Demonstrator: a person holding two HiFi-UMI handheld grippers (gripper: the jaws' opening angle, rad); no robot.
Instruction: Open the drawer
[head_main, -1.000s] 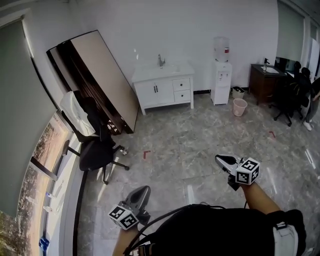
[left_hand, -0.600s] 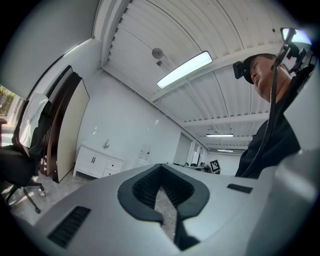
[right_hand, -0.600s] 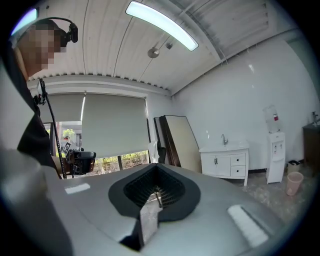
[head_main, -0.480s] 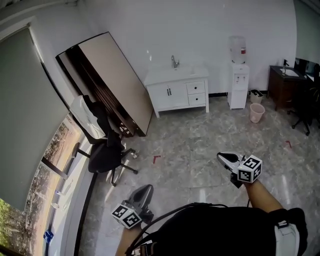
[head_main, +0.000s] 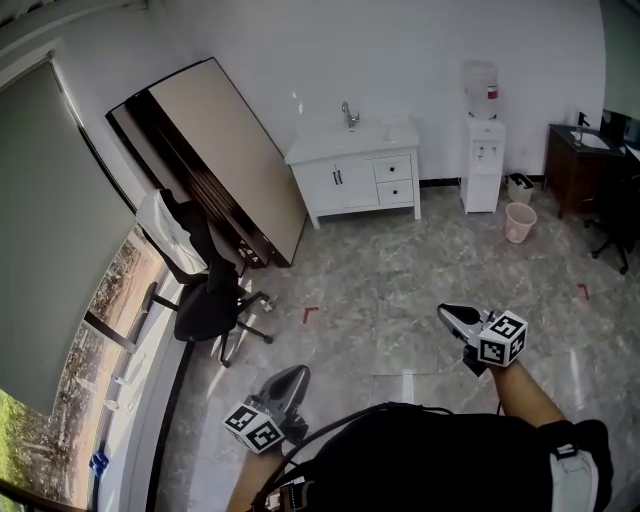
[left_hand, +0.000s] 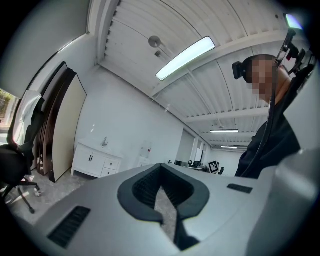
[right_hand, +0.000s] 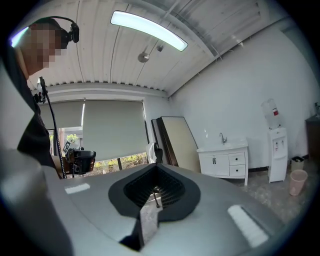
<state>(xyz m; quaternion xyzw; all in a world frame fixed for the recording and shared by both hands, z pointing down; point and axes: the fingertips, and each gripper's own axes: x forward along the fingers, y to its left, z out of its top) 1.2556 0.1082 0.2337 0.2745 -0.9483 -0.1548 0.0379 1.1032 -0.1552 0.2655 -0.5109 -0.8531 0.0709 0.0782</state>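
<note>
The white sink cabinet (head_main: 345, 180) stands against the far wall, with two small drawers (head_main: 392, 168) stacked at its right side, both closed. It is also in the left gripper view as the cabinet (left_hand: 95, 161) and in the right gripper view as the cabinet (right_hand: 222, 160), far off in both. My left gripper (head_main: 288, 380) and right gripper (head_main: 452, 316) are held out level over the marble floor, several steps short of it. The left gripper (left_hand: 162, 200) is shut and holds nothing. The right gripper (right_hand: 152, 200) is shut and holds nothing.
A large board (head_main: 225, 150) leans on the left wall, with a black office chair (head_main: 210, 305) before it. Right of the cabinet stand a water dispenser (head_main: 483, 160), a pink bin (head_main: 519, 222) and a dark desk (head_main: 580, 160). A window runs along the left.
The whole room has slid right in the head view and the far right people have left it. Both grippers keep their place in front of the body and stay shut.
</note>
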